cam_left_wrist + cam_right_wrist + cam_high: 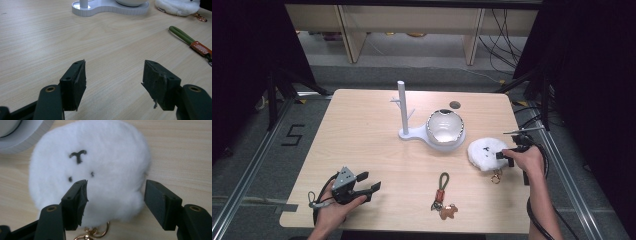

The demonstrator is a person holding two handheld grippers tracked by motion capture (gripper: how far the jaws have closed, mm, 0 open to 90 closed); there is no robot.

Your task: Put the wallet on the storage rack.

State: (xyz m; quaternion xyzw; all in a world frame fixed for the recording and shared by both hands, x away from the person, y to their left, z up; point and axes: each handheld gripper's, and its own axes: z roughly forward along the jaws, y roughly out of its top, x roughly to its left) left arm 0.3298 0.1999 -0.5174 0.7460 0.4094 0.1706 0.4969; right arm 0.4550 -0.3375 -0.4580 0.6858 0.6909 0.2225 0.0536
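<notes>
White plush charm at the right hand-held gripper (115,205)

The white plush keychain (486,151) lies flat at the right side of the table (362,140), just beside the white stand base (422,134); roughly round, it has no clear long axis, and its gold clasp (497,177) points toward the person. The right hand-held gripper's jaws stand wide apart over its near edge, gripping nothing. The left hand-held gripper (371,184) rests open and empty at the near left corner, well apart from it.
</notes>
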